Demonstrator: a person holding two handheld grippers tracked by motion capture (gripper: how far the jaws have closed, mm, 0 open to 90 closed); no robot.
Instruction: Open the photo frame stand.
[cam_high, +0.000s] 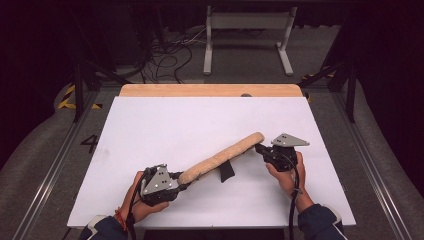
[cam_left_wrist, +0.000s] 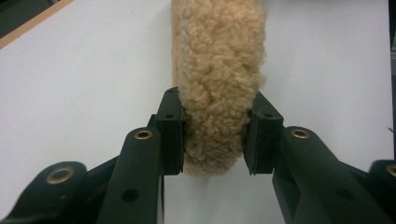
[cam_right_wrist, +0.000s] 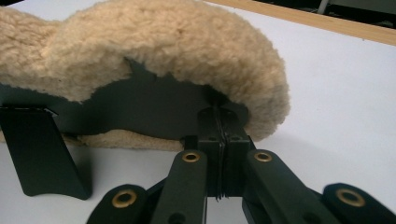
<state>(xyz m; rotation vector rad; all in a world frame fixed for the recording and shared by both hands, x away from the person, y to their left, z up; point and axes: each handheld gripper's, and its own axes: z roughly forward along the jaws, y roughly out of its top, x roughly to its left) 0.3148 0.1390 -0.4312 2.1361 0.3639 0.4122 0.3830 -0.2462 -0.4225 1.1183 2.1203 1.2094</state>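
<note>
A long fleece pad (cam_high: 222, 157) of tan, curly pile is held above a white board (cam_high: 150, 130) between two hand-held grippers. It runs slantwise over the board's near half, from the near-left part up toward the right edge, with its right end higher in the high view.

The left gripper (cam_high: 181, 179), in the person's left hand (cam_high: 142, 202) near the board's near edge, is clamped around the pad's left end. In the left gripper view its jaws press into the pile from both sides at a middling width, with the fleece (cam_left_wrist: 217, 84) bulging above and below them.

The right gripper (cam_high: 260, 148), in the right hand (cam_high: 285, 177) toward the right edge, meets the pad's right end. In the right gripper view its jaws are drawn nearly together, pinching the thin black backing (cam_right_wrist: 159, 105) under the fleece (cam_right_wrist: 177, 42).

A black strap (cam_high: 226, 171) hangs from the pad's underside about midway along. The right gripper view shows it as a flat black tab (cam_right_wrist: 39, 149) reaching down to the board (cam_right_wrist: 345, 107).

A strip of bare wood (cam_high: 210, 90) runs along the board's far edge.
</note>
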